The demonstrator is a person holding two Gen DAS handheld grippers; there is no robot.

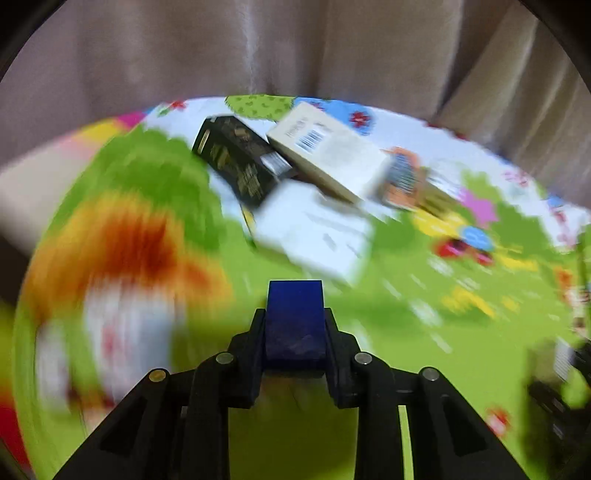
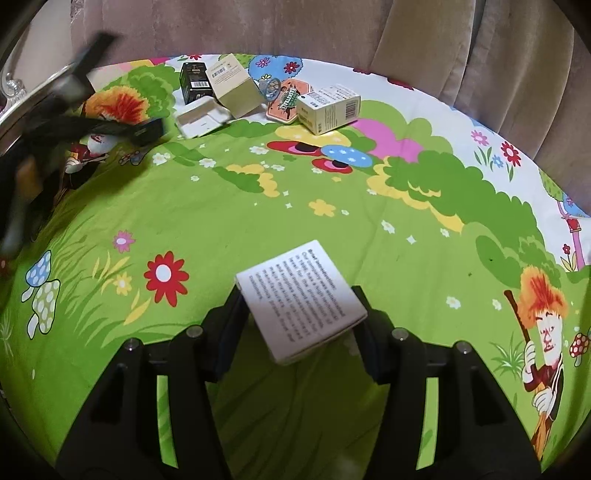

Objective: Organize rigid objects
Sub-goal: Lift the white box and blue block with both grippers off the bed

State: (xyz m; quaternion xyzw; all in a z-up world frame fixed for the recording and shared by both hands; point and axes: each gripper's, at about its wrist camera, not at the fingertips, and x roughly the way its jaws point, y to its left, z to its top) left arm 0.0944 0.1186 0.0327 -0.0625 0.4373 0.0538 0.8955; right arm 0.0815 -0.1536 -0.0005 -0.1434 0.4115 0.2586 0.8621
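— Holding white box [image 2: 301,306] in right gripper [image 2: 295,314], near bed's front edge; left gripper [image 1: 294,325] shut, empty.
— Piled at far edge: other boxes [image 2: 236,86]. Sorting barely begun.

We have two wrist fisheyes, both angled down over a cartoon sheet [image 2: 258,206] toward curtains [image 2: 258,26]. Our left view is blurred and sits close to the box pile [image 1: 295,177]; our right sits farther back, sharing that pile [image 2: 236,96].
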